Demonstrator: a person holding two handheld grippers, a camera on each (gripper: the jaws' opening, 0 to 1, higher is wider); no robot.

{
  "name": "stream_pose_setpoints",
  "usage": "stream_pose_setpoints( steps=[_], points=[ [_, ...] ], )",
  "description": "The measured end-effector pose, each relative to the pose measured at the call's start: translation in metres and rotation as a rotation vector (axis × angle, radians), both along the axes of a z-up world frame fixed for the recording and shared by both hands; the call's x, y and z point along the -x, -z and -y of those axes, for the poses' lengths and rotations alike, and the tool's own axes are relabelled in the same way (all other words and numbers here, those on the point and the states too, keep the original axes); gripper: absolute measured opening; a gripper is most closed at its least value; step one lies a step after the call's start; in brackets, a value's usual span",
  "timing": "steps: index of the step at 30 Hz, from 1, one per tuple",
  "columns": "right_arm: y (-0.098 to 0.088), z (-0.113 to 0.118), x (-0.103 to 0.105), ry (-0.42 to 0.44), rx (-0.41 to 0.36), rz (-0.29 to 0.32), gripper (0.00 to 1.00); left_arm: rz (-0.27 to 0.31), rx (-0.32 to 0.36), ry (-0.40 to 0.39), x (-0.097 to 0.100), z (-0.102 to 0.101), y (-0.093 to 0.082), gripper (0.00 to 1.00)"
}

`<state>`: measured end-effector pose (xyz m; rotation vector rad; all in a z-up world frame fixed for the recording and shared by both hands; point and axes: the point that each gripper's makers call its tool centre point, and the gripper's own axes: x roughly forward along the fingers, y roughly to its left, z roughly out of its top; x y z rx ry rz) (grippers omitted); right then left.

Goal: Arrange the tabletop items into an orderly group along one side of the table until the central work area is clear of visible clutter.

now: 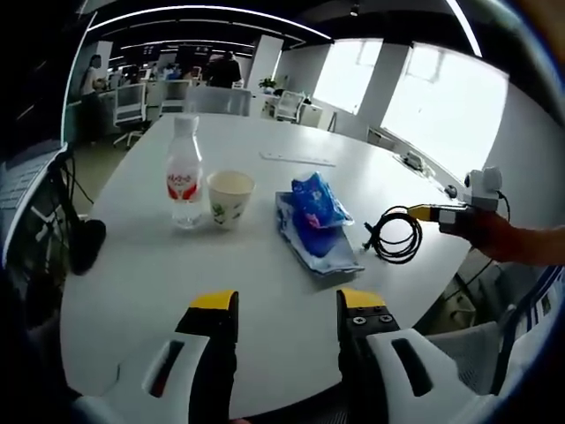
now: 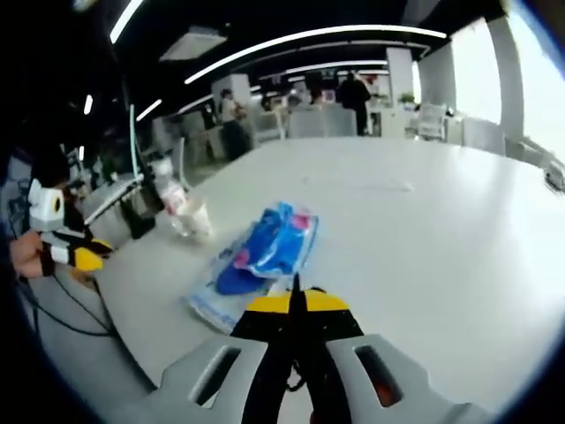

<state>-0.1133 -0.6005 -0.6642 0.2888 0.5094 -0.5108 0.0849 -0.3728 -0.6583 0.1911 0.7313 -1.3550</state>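
Note:
On the white table [image 1: 159, 274] a clear bottle [image 1: 184, 181] with a red label stands next to a paper cup [image 1: 230, 196]. To their right lie blue plastic packets [image 1: 315, 216], then a coiled black cable [image 1: 397, 234]. My left gripper [image 1: 287, 305] stands open at the near edge with nothing between its jaws. My right gripper [image 1: 430, 213] reaches in from the right and touches the cable's end. In the right gripper view my right gripper [image 2: 296, 302] is shut, with black cable [image 2: 297, 358] running between its jaws; the packets [image 2: 269, 247], cup [image 2: 196, 219] and bottle [image 2: 172, 199] lie ahead, the left gripper [image 2: 84, 256] at far left.
A flat white strip [image 1: 296, 159] lies farther back on the table. A black rounded object [image 1: 88, 243] sits beyond the table's left edge. Office chairs [image 1: 131, 104] and standing people are at the far end. Windows line the right wall.

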Motion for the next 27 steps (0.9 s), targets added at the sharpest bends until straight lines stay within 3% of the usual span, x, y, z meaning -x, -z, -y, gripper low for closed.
stream_pose_setpoints(
  steps=[12,27],
  points=[
    [0.005,0.016,0.021,0.083,-0.031,-0.006,0.00,-0.002,-0.003,-0.015,-0.002,-0.005,0.001,0.44],
    [0.045,0.038,0.051,0.167,-0.067,-0.096,0.00,0.002,-0.014,-0.032,-0.006,-0.010,0.002,0.44]
  ],
)
